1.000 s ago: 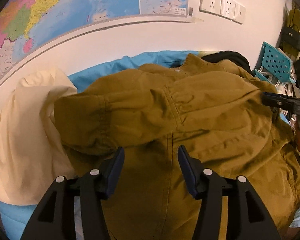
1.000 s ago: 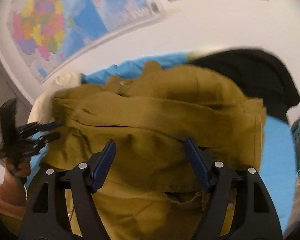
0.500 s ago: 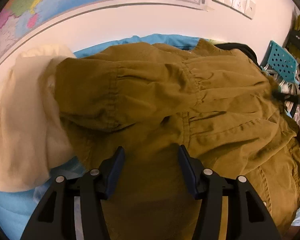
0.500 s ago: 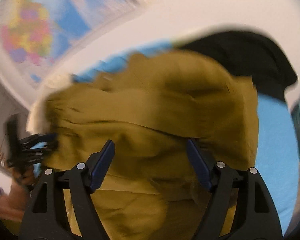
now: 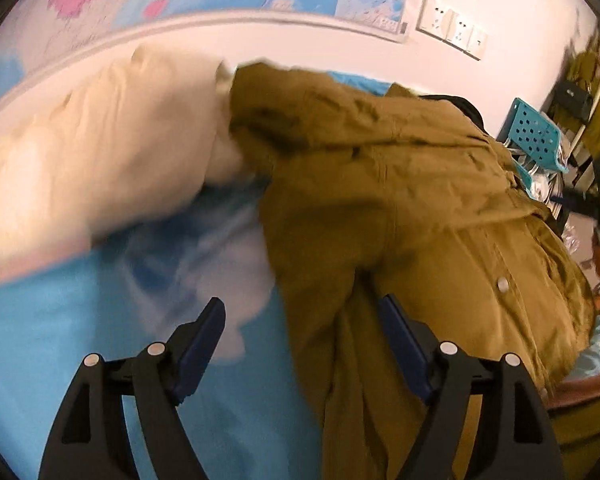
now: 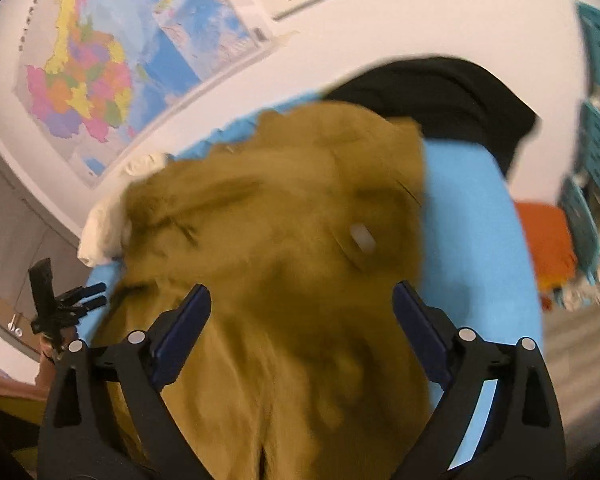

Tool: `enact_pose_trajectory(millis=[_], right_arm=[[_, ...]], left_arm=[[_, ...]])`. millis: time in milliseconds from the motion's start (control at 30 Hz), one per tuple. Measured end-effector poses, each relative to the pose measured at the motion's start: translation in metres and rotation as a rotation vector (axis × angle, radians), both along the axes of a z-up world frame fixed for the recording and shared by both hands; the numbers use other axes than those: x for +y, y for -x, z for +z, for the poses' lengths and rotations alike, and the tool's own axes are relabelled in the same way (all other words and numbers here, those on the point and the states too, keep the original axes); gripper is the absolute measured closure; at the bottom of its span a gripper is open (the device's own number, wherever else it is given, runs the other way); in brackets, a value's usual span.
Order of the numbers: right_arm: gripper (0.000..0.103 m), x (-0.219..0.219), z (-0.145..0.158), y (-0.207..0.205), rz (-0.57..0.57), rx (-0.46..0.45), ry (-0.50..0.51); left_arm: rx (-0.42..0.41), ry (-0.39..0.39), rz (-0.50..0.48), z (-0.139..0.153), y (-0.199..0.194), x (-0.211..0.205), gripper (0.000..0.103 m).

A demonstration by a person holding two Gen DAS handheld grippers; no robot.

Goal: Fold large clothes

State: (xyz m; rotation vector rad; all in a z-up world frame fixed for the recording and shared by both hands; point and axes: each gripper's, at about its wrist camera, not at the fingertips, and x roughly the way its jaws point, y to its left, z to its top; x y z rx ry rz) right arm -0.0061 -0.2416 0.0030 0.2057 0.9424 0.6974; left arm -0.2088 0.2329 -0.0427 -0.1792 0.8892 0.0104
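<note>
Opening wide, the left gripper (image 5: 300, 336) and right gripper (image 6: 302, 318) hold nothing above the mustard jacket (image 5: 400, 184), probably to take fresh hold.

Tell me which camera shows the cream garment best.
The left wrist view: the cream garment fills its upper left, beside the brown jacket. The right wrist view shows only a small bunched piece peeking past the jacket's far-left edge.

We see a matt, creased olive cotton-like jacket (image 5: 420, 184) on a smooth blue bedsheet (image 5: 52, 344), soft cream cloth (image 5: 100, 152) beside it, a glossy paper map (image 6: 100, 72) behind.
</note>
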Motion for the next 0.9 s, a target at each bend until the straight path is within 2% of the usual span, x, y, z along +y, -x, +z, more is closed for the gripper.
enact_pose_trajectory(millis=[133,333,400,433,533,600,733,833,900], right_arm=[[0.011,-0.038,-0.024,0.038,-0.045,0.063,-0.015],[0.010,-0.076,-0.043,0.083,-0.072,0.106,-0.104],[0.009,-0.078,-0.049,0.091,-0.061,0.130,-0.133],[0.009,-0.078,-0.052,0.096,-0.053,0.137,-0.143],[0.005,-0.076,-0.053,0.107,-0.034,0.121,-0.172],[0.005,-0.073,-0.053,0.115,-0.006,0.121,-0.205],[0.005,-0.063,-0.054,0.128,0.063,0.121,-0.234],[0.005,-0.052,-0.055,0.138,0.130,0.121,-0.275],[0.011,-0.048,-0.056,0.141,0.141,0.116,-0.287]], left_arm=[[0.014,0.092,-0.003,-0.012,0.028,0.005,0.026],[0.046,0.190,-0.042,-0.021,0.061,-0.001,0.026],[0.055,0.208,-0.059,-0.024,0.068,-0.005,0.026],[0.075,0.246,-0.077,-0.026,0.074,-0.008,0.026],[0.102,0.292,-0.117,-0.033,0.080,-0.019,0.026],[0.096,0.294,-0.135,-0.034,0.085,-0.028,0.023],[0.096,0.349,-0.224,-0.034,0.093,-0.049,0.023],[0.087,0.355,-0.262,-0.033,0.093,-0.063,0.022],[0.095,0.354,-0.263,-0.035,0.092,-0.069,0.021]])
